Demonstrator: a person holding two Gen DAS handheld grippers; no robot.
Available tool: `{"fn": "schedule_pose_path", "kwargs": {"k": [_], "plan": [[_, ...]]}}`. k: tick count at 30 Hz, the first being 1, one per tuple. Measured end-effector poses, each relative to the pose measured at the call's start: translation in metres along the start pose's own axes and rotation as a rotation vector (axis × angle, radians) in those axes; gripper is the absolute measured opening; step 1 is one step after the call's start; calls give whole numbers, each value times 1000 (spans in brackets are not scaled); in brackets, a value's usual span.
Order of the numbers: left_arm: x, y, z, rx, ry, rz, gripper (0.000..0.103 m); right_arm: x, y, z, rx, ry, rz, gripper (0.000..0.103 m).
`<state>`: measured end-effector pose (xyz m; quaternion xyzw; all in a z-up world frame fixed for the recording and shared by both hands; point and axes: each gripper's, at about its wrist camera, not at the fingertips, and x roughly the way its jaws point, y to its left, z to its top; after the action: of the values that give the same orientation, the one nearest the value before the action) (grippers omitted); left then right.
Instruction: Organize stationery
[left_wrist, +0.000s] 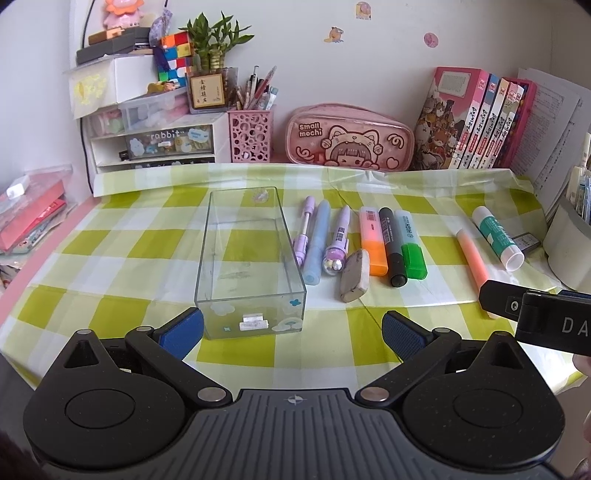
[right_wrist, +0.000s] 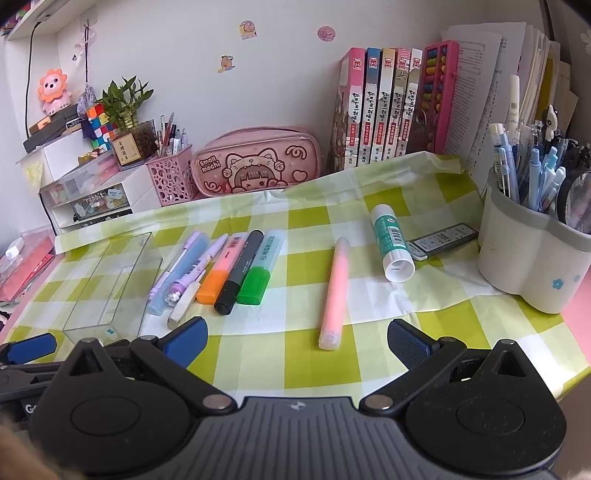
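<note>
A clear empty box (left_wrist: 248, 266) stands on the checked cloth, just beyond my open left gripper (left_wrist: 291, 332). To its right lie several pens, an eraser (left_wrist: 355, 275), orange (left_wrist: 373, 240), black (left_wrist: 392, 247) and green (left_wrist: 410, 245) markers, a pink highlighter (left_wrist: 472, 262) and a glue stick (left_wrist: 498, 236). In the right wrist view my right gripper (right_wrist: 295, 341) is open above the near end of the pink highlighter (right_wrist: 335, 291), not touching it. The glue stick (right_wrist: 391, 243), a lead case (right_wrist: 441, 240) and the clear box (right_wrist: 110, 284) also show there.
A pink pencil case (left_wrist: 349, 138), a pink mesh pen cup (left_wrist: 250, 134), drawers (left_wrist: 155, 142) and a row of books (left_wrist: 476, 122) line the back wall. A white pen holder (right_wrist: 532, 258) full of pens stands at the right edge. The right gripper's body (left_wrist: 539, 314) enters the left wrist view.
</note>
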<state>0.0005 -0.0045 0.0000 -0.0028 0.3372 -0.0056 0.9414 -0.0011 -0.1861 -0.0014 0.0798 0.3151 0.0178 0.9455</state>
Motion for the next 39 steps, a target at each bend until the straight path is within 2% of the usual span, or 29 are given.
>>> {"fn": "schedule_pose_path", "kwargs": {"k": [24,32,36,39], "plan": [[1,0,0,6,-14,14,98,-1,-1,0,-1,-4,-4,103],[11,3,4,0,-19,44,98,6,-8,4,-12,-5,15,103],[25,13,5,-29,-49,49,98,17,-21,13,-62,-3,19,103],[37,16,4,-40,-82,53,98,34,-34,18,-93,27,72,103]]}}
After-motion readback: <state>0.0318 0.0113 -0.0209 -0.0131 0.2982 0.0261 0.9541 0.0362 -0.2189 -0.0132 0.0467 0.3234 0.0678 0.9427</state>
